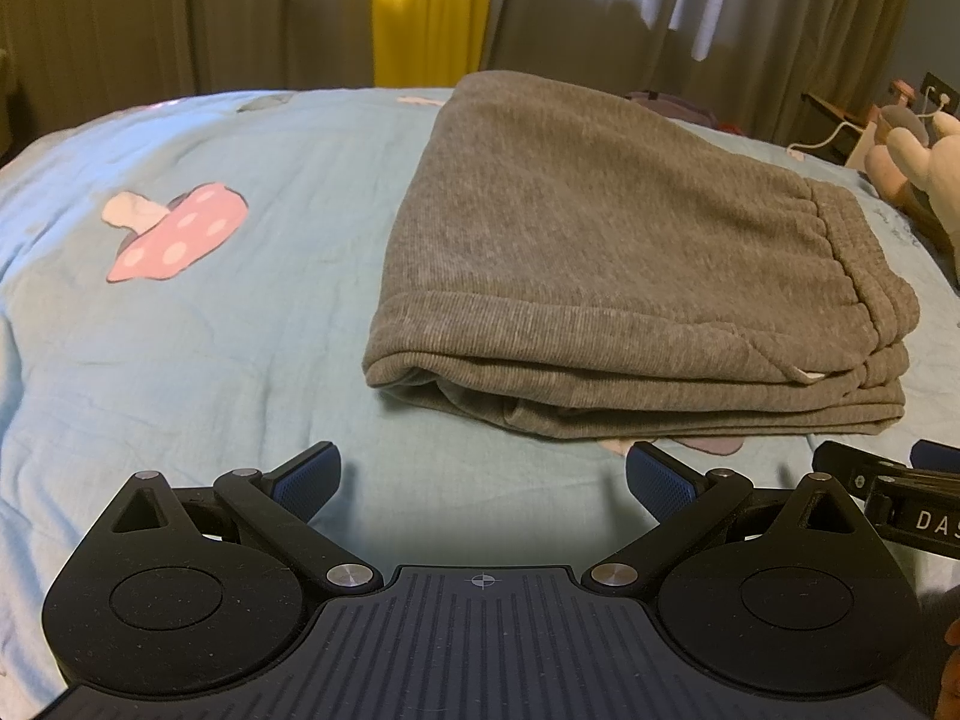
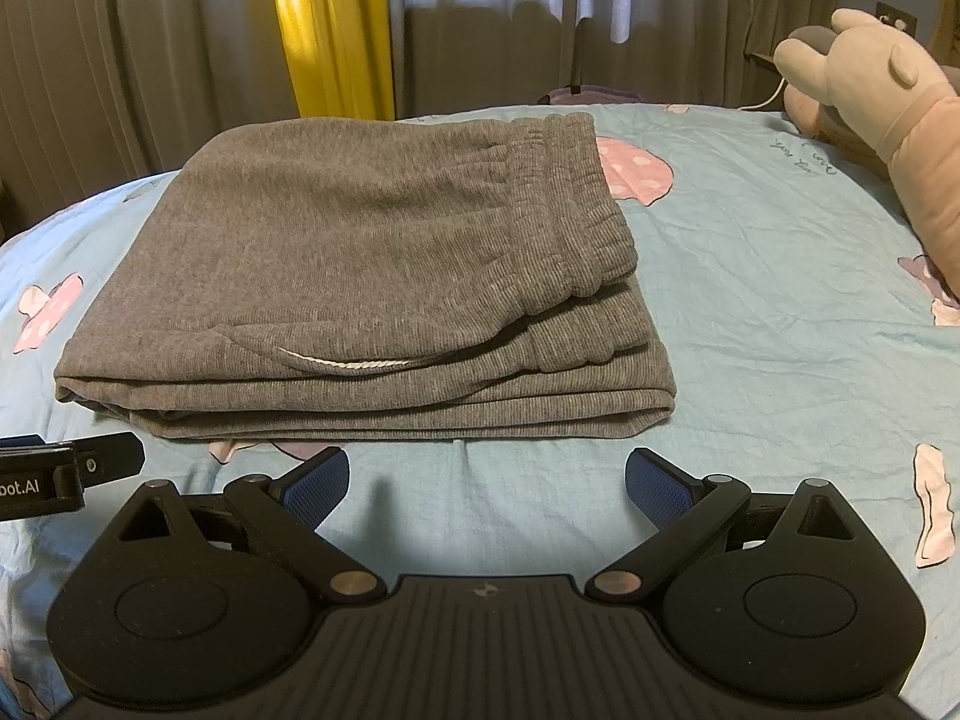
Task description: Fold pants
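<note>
Grey sweatpants (image 2: 360,276) are seen folded into a compact stack of several layers, lying flat on a light blue bedsheet (image 2: 750,312) w/ pink mushroom prints. The elastic waistband (image 2: 570,204) is turned up on top of the stack, toward the right in the right wrist view, and a white drawstring (image 2: 348,363) is seen peeking from a fold near the front edge. The same stack (image 1: 600,264) is shown in the left wrist view, right of centre, w/ a pink mushroom print (image 1: 180,228) well apart on the sheet to its left.

Left gripper (image 1: 483,480) is held just in front of the stack's near edge, its blue-padded jaws spread wide apart, nothing between them. Right gripper (image 2: 486,480) is held likewise, jaws wide apart and empty, close to the front edge of the pants but not touching. Each gripper is glimpsed at the edge of the other's view, so the two are side by side.

A beige plush toy (image 2: 882,90) is seen at the bed's far right. Grey-brown curtains (image 2: 150,60) w/ a yellow strip (image 2: 330,30) are hung behind the bed.
</note>
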The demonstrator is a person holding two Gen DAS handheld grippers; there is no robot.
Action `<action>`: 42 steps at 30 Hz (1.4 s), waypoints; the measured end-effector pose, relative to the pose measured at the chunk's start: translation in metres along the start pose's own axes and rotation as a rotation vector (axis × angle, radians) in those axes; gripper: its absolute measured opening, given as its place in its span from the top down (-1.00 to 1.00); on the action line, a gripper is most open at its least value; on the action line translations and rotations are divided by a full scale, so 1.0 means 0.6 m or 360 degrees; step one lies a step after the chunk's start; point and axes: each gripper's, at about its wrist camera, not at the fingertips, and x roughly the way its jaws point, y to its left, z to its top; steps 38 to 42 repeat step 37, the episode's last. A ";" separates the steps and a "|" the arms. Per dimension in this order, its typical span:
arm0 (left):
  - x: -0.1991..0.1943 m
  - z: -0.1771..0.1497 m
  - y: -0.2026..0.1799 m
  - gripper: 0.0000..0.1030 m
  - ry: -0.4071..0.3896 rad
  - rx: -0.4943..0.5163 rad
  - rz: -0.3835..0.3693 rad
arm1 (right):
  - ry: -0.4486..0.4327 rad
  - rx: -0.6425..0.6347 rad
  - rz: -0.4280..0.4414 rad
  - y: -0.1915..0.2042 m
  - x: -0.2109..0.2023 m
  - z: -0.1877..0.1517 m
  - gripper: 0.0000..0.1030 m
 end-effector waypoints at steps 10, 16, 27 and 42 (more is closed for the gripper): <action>-0.004 -0.001 -0.003 -1.00 0.0003 0.0023 0.0002 | -0.0008 -0.0008 0.0005 -0.001 -0.002 0.001 -0.92; -0.003 0.000 -0.003 -1.00 0.0008 0.0021 0.0006 | -0.0008 0.0003 0.0011 -0.003 -0.003 0.001 -0.92; -0.006 0.002 -0.003 -1.00 0.0005 0.0017 0.0005 | -0.0002 -0.0013 0.0003 0.000 -0.001 0.001 -0.92; -0.008 0.003 -0.006 -1.00 0.0005 0.0040 -0.0016 | -0.0004 -0.0008 0.0007 -0.002 -0.001 -0.001 -0.92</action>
